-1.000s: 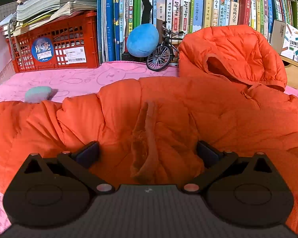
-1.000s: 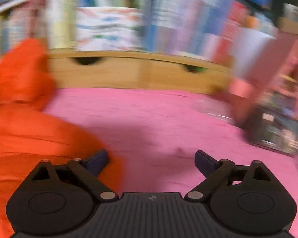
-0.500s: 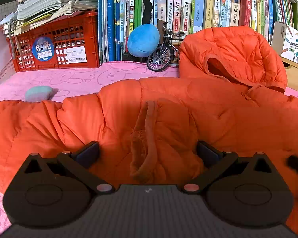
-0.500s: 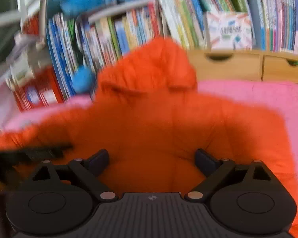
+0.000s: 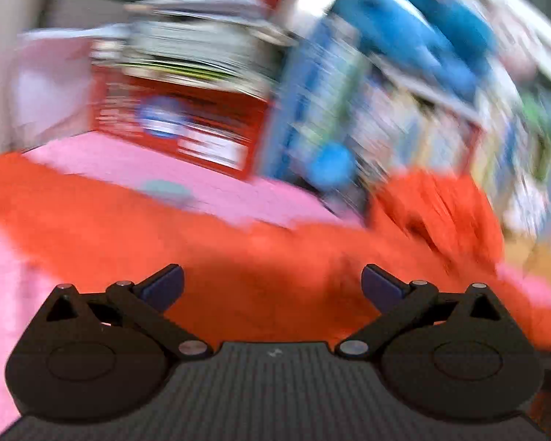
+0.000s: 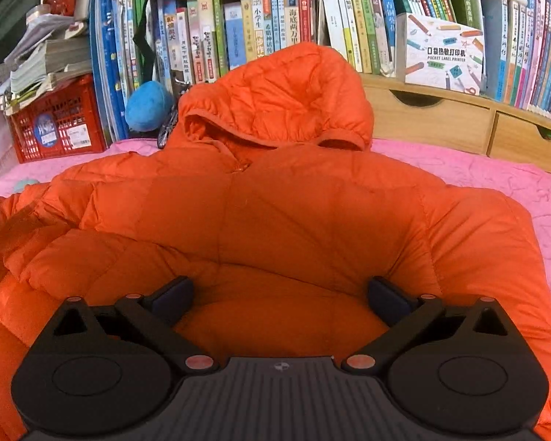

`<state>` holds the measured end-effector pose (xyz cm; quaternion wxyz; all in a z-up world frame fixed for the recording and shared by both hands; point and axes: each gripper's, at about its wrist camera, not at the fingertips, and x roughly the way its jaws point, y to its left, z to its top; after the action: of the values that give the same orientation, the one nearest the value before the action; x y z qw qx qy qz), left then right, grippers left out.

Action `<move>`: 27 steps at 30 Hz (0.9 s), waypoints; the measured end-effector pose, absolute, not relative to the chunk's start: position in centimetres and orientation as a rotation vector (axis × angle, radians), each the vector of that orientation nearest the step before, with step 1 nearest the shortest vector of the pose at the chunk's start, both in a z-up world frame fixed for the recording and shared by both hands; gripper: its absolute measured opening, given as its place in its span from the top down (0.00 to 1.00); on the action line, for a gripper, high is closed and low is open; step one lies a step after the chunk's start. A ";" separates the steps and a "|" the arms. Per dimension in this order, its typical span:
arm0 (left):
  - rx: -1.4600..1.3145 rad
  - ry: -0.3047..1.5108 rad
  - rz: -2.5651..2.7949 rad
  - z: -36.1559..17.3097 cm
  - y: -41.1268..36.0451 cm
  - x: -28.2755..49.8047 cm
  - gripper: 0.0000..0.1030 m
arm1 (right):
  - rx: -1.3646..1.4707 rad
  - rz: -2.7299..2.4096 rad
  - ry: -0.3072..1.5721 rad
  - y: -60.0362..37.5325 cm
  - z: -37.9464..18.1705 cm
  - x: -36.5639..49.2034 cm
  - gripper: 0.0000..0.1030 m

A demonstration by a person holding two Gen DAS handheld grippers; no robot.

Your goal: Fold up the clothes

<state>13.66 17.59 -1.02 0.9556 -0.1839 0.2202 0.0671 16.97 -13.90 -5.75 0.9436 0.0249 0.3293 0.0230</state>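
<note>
Surface: pink cloth with a faint line pattern covers the work area. An orange puffer jacket lies spread across it, hood at the far end, propped against the books. One sleeve lies folded across the body on the left side of the right wrist view.

Room: a crowded bookshelf runs along the back. Far left, a red crate stacked with papers. A blue plush ball sits beside the hood, a small toy bicycle partly hidden next to it. Right of the hood, wooden drawers carry a white printer box.

Right gripper: jaws spread wide, low over the jacket's near hem; nothing pinched.

Left gripper: jaws spread wide, nothing between them. Left wrist view is tilted and heavily blurred; jacket, cloth, crate and a pale green object on the cloth are still recognisable.
</note>
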 end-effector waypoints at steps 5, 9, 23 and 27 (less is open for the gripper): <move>-0.655 0.452 0.389 -2.3 28.5 11.9 0.00 | 0.050 0.046 0.672 -14.0 -5.9 16.9 0.00; -0.696 0.455 0.505 -3.3 33.2 11.7 0.00 | 0.051 0.045 0.672 -14.0 -5.9 16.9 0.00; -0.927 0.383 0.338 -5.7 36.0 16.9 0.95 | 0.052 0.053 0.672 -13.9 -5.8 17.1 0.00; -0.753 0.309 0.162 -1.9 31.9 16.8 0.95 | 0.055 0.053 0.672 -13.9 -5.9 17.1 0.00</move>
<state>16.83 31.94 -1.91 0.9152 -0.3656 0.1503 0.0789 17.11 -13.94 -5.88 0.9434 0.0271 0.3296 0.0262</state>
